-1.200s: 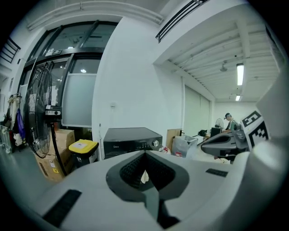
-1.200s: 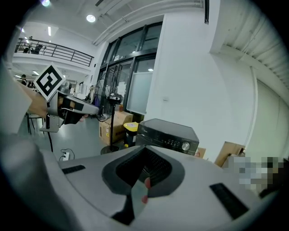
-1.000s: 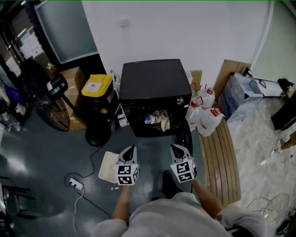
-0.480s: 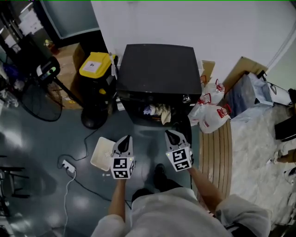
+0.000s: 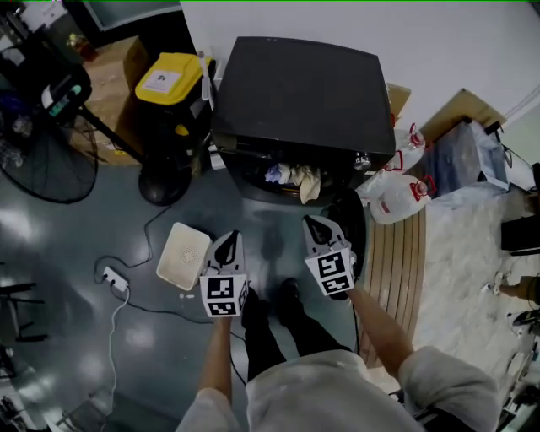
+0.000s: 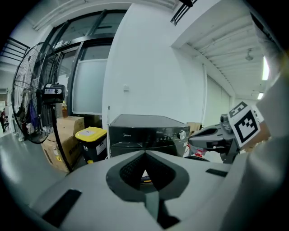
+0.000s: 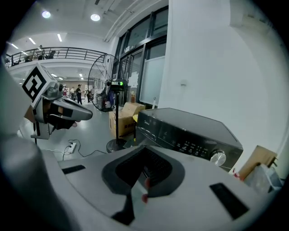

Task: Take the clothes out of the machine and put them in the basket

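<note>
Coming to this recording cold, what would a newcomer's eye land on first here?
The black box-shaped washing machine against the white wall dominates, with a pale bundle of clothes showing in its open front. Just before it, the left gripper and right gripper point at that opening, jaws together, and a white rectangular basket lies on the grey floor left of them.

The machine [image 6: 144, 130] carries the brand name "Midea" on its front.
</note>
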`<state>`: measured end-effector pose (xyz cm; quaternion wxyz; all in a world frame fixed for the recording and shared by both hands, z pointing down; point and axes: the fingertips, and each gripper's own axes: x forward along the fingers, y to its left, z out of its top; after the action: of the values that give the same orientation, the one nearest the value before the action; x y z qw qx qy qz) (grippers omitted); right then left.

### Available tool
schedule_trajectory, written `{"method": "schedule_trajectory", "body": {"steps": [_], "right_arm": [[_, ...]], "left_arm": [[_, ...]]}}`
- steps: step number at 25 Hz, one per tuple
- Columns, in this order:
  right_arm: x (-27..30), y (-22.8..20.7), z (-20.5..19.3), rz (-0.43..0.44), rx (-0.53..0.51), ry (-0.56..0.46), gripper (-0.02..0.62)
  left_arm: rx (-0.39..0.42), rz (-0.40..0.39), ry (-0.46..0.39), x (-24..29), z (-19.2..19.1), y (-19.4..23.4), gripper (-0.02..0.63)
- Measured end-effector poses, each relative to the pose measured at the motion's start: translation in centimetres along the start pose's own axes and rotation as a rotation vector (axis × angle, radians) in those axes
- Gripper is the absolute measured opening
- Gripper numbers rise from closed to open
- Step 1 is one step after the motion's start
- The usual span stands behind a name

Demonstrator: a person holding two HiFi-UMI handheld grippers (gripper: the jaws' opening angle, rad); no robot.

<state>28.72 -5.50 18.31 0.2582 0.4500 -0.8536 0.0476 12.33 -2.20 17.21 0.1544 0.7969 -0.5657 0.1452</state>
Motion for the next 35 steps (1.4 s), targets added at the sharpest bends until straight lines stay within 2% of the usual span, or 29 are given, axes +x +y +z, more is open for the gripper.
{"method": "schedule_trajectory", "body": {"steps": [4, 11, 18, 29, 33, 35], "right_arm": [[3.4, 0.9, -2.5, -0.033, -0.002, 0.029, 0.023], [8.6, 3.1, -6.8, -0.076, 0.0, 0.066, 0.023], [14.4, 4.3, -10.7, -0.106, 0.019, 0.073, 0.023], [22.6, 4.8, -20.3, -0.076, -0.038, 0.123, 0.023], [25.3, 4.9, -23.6, -0.068, -0.057, 0.142, 0.023], [26.5, 4.7, -25.2, -0.066, -0.071, 0.154, 0.023]], "left_arm": [[-0.025, 0.003, 0.011, 1.1, -3.4, 3.3, 0.018], [-0.06, -0.047, 0.05, 3.8, -10.8, 6.4, 0.018], [-0.012, -0.077, 0.066, 7.8, -15.5, 8.5, 0.018], [-0.021, -0.056, 0.078, 14.0, -23.6, 11.1, 0.018], [-0.027, -0.049, 0.12, 15.4, -26.8, 11.9, 0.018], [-0.035, -0.053, 0.09, 16.4, -27.7, 11.7, 0.018]]}}
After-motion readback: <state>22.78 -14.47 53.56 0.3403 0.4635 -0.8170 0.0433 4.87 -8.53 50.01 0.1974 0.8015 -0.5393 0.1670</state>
